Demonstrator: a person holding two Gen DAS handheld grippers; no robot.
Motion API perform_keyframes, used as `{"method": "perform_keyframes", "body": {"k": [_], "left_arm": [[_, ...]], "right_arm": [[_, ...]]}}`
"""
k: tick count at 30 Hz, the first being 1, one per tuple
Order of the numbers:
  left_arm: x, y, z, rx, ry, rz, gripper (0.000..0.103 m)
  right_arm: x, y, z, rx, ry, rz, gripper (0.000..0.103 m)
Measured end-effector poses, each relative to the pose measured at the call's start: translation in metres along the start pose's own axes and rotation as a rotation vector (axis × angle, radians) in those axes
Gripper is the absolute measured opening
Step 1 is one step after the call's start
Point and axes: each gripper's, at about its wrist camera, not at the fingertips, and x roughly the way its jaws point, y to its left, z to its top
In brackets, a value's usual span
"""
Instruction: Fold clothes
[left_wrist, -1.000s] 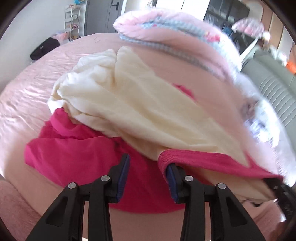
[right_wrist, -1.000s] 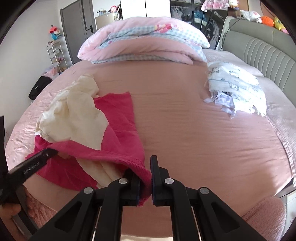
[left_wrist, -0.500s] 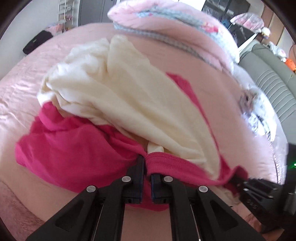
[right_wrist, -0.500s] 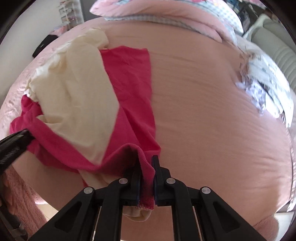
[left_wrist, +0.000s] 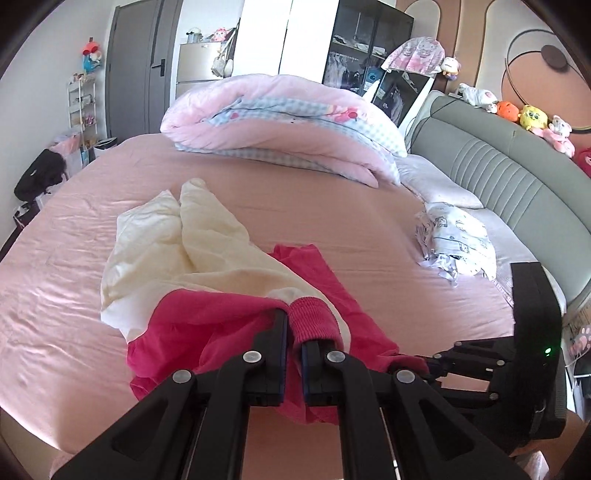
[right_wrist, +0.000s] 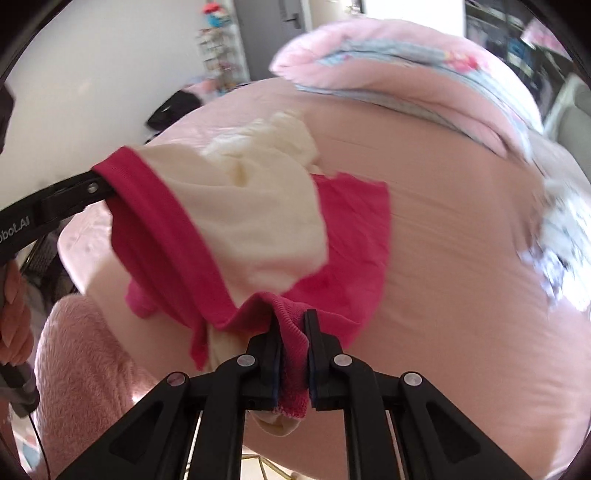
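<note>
Both grippers clamp the ribbed waistband of the pink garment (left_wrist: 236, 321) — left hand-held gripper (left_wrist: 293, 325) at one end, right hand-held gripper (right_wrist: 291, 325) at the other — lifting it, cream garment (left_wrist: 177, 243) inside, above the pink bed (left_wrist: 332, 221).

"obot.AI" printed on left hand-held gripper (right_wrist: 105, 194), partly cut off
</note>
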Motion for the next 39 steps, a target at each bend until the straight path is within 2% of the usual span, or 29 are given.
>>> {"method": "perform_keyframes", "body": {"k": [4,6,7,9,10,12,15,17,19,22,24,26,28,30,33,36,39], "left_arm": [[0.004,0.004,-0.009,0.044,0.002,-0.007,0.004],[0.005,0.007,-0.014,0.051,0.013,0.005,0.004],[0.006,0.009,-0.017,0.049,0.024,0.012,0.004],[0.012,0.016,-0.024,0.038,0.056,0.019,0.005],[0.017,0.019,-0.029,0.036,0.078,0.023,0.005],[0.031,0.016,-0.037,0.051,0.127,0.023,0.006],[0.047,0.001,-0.042,0.096,0.161,0.074,0.006],[0.044,-0.006,-0.038,0.075,0.139,0.041,0.005],[0.031,-0.009,-0.029,0.048,0.097,-0.017,0.005],[0.012,-0.017,-0.018,0.110,0.050,0.002,0.006],[0.015,-0.016,-0.020,0.122,0.080,-0.016,0.006],[0.037,-0.007,-0.034,0.091,0.165,-0.016,0.007],[0.061,0.004,-0.052,0.046,0.259,0.005,0.007],[0.052,0.005,-0.055,0.035,0.223,0.017,0.006],[0.035,0.007,-0.055,0.006,0.162,0.024,0.005],[0.015,0.013,-0.043,-0.051,0.104,-0.014,0.005],[0.013,0.017,-0.034,-0.050,0.076,0.003,0.006]], "right_arm": [[0.020,0.021,-0.003,-0.118,0.039,-0.026,0.010],[0.033,0.022,-0.004,-0.123,0.016,-0.132,0.008],[0.034,0.018,-0.003,-0.095,-0.003,-0.202,0.008],[0.022,-0.005,0.002,0.042,-0.059,-0.278,0.007],[0.015,-0.018,0.004,0.113,-0.087,-0.302,0.007],[-0.005,-0.043,0.005,0.242,-0.129,-0.297,0.007],[-0.021,-0.044,0.005,0.191,-0.137,-0.394,0.007],[-0.030,-0.045,0.003,0.162,-0.135,-0.451,0.007],[-0.031,-0.048,-0.006,0.171,-0.092,-0.459,0.007],[-0.035,-0.058,-0.026,0.217,-0.049,-0.397,0.007],[-0.042,-0.057,-0.042,0.237,-0.036,-0.362,0.007],[-0.036,-0.050,-0.056,0.227,-0.008,-0.345,0.007],[-0.013,-0.045,-0.069,0.194,0.086,-0.304,0.007],[0.005,-0.042,-0.082,0.209,0.176,-0.226,0.007],[0.006,-0.033,-0.090,0.203,0.185,-0.165,0.010],[0.012,-0.030,-0.090,0.200,0.215,-0.136,0.010],[0.015,-0.033,-0.090,0.261,0.246,0.027,0.010]]}}
